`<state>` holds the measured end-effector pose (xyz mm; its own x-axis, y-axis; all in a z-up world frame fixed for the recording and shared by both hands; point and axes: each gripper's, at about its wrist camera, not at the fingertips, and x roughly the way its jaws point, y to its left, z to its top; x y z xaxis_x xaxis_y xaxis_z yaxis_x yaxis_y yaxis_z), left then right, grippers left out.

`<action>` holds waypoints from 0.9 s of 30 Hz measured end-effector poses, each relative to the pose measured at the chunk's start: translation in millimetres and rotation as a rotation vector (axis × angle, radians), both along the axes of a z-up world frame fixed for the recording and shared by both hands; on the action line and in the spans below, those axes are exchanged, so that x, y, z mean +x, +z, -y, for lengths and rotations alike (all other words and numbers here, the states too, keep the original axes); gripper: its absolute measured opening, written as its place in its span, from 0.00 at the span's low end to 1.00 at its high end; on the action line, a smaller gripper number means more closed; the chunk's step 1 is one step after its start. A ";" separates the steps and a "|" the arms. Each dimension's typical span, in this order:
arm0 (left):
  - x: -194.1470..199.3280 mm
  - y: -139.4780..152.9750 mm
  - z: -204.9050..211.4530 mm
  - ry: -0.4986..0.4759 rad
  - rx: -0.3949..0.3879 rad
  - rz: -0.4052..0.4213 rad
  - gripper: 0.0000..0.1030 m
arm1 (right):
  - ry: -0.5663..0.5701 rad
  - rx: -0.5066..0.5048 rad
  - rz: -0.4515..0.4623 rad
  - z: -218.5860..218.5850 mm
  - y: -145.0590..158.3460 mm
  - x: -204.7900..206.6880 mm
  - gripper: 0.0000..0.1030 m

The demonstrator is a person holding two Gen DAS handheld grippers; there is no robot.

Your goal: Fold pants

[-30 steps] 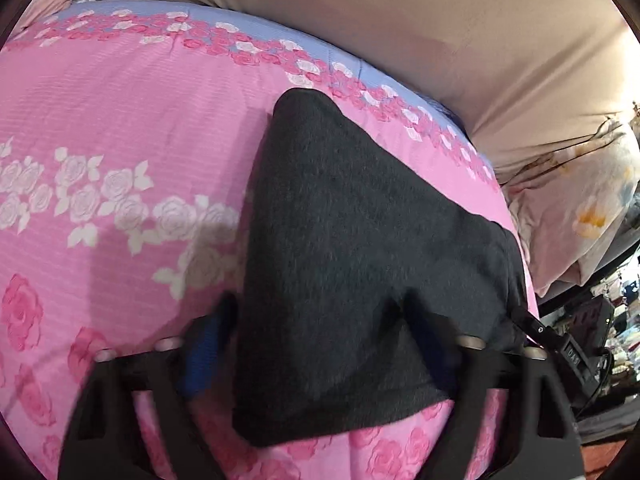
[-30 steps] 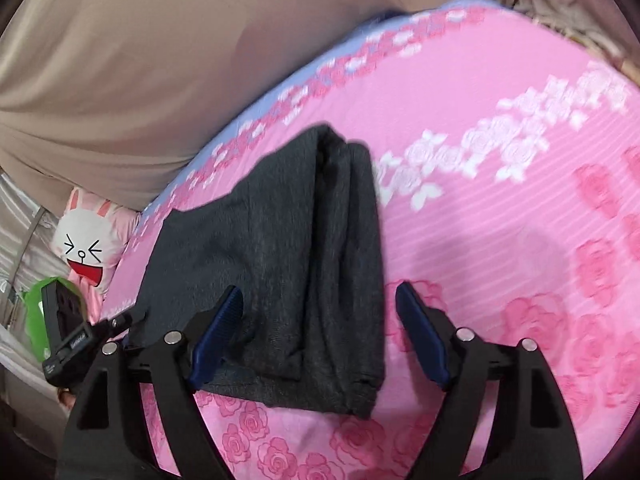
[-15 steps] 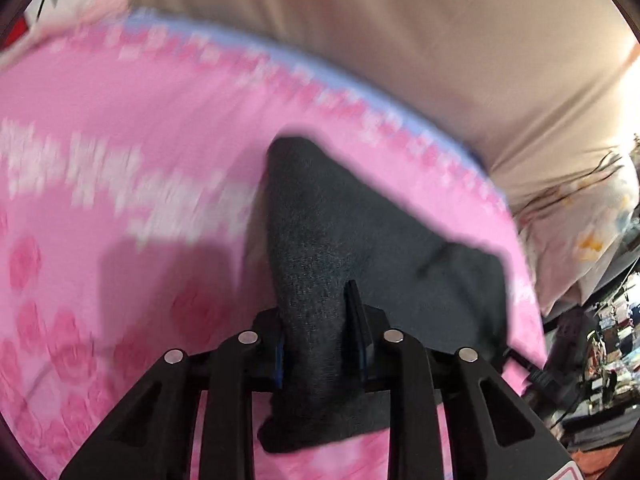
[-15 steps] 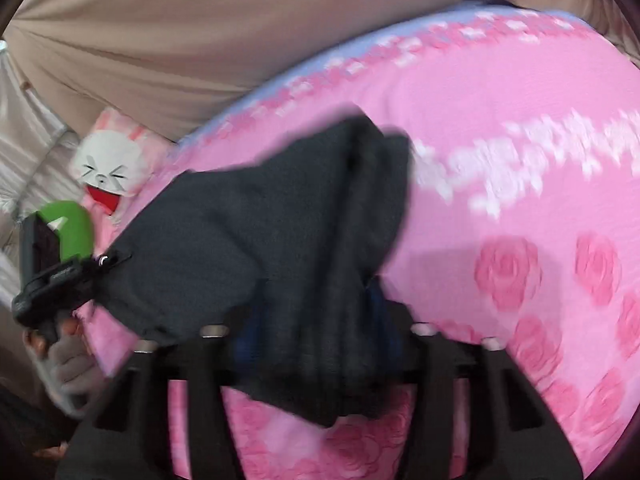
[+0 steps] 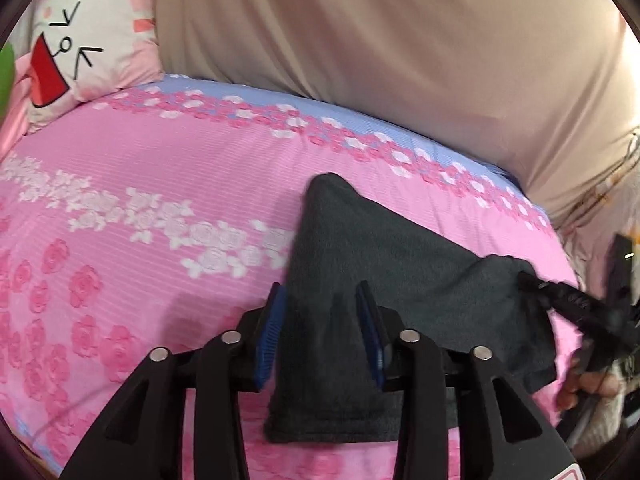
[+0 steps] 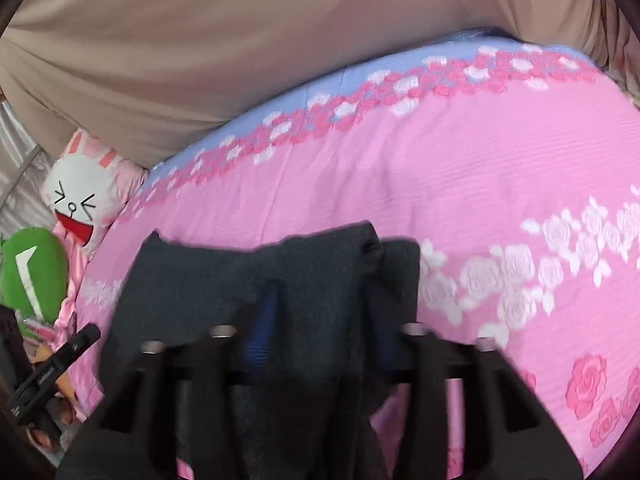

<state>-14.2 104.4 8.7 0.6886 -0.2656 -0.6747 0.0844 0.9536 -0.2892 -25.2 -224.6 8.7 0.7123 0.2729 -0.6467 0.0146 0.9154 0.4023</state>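
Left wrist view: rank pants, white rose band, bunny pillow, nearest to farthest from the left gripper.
1. Dark pants: fabric sits between the jaws of the left gripper.
2. White rose band: printed on the pink sheet, ahead and to the left.
3. Bunny pillow: far upper left, past the sheet's blue border.

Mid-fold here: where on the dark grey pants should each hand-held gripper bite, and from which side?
Take the near edge of the dark grey pants, coming from the bed's front side. That edge is a thick stack of folded layers, and each pad pair already straddles it: the left hand-held gripper near one end, the right hand-held gripper near the other. The far corner lies flat on the pink floral bedsheet, offering less to pinch.
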 end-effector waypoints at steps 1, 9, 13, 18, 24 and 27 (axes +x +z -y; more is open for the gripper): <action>0.9 -2.6 -4.1 0.008 0.010 -0.004 0.38 | 0.007 -0.013 0.043 -1.9 9.9 -4.5 0.21; 1.6 -7.6 -10.0 0.020 0.005 -0.026 0.39 | -0.102 -0.008 -0.012 25.2 -10.1 -30.5 0.38; 0.5 11.6 11.5 -0.028 0.022 0.031 0.54 | -0.075 -0.003 0.005 20.3 -3.7 -75.1 0.39; 8.9 11.0 43.2 -0.080 0.003 0.019 0.59 | -0.008 -0.024 -0.005 -0.6 -7.0 -98.7 0.38; 3.3 -9.3 61.8 -0.124 0.004 -0.029 0.59 | 0.018 -0.050 -0.008 -12.6 -23.9 -87.8 0.35; 2.4 -16.6 65.5 -0.129 0.035 -0.028 0.62 | 0.023 -0.049 0.019 -8.2 -16.1 -90.9 0.15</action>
